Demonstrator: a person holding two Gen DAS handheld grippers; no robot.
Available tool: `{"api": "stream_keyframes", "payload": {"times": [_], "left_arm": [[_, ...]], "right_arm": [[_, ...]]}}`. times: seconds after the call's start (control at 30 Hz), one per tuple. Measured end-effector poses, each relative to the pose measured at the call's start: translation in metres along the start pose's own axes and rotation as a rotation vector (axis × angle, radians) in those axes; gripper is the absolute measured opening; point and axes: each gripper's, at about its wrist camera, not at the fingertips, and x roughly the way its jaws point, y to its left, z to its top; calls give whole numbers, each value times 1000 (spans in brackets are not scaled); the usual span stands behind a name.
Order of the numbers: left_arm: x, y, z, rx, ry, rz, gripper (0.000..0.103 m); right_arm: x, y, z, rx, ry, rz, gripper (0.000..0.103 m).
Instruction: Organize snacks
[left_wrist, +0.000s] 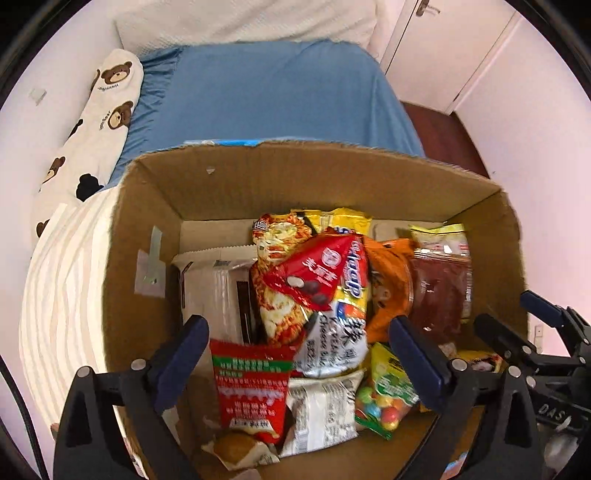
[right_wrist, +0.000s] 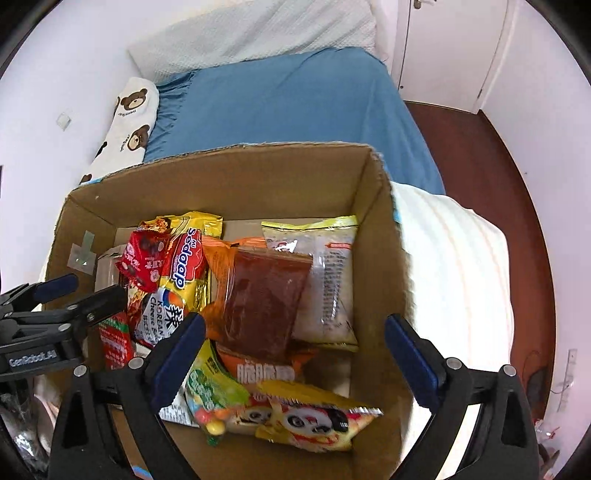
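Hovering both released tongs, left tongs and right tongs, over the box; snacks below seem packed, probably nearly finished.

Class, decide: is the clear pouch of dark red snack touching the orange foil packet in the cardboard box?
Touching. The right wrist view shows the clear pouch of dark red snack lying directly on the orange foil packet, overlapping it with no gap.

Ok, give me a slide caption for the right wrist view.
Right gripper hovers open over a cardboard box of snack packets on a bed.
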Motion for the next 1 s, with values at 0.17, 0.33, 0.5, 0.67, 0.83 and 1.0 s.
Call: {"api": "stream_keyframes", "payload": {"times": [0.17,0.33,0.5,0.67,0.83,1.0], "left_arm": [[-36,-5,-21,2,-81,44,100],[-78,-11,-51,-7,-171,80,100],[-124,-18,-91,-15,-267,146,100],[-167,-26,-140,-34,-333,129,100],[-204,-35,-188,-52,-389,113,100],[-239,-41,-231,-59,-444,117,100]], "right_arm": [[-31,-7,-16,4,-40,27,99],[-74,-8,-42,-15,-115,31,99],[-134,-6,-80,-36,-225,17,99],[-192,-6,-124,-39,-317,26,99],[-249,-5,-175,-58,-394,12,100],[-295,-4,-223,-62,-464,-16,101]]}}
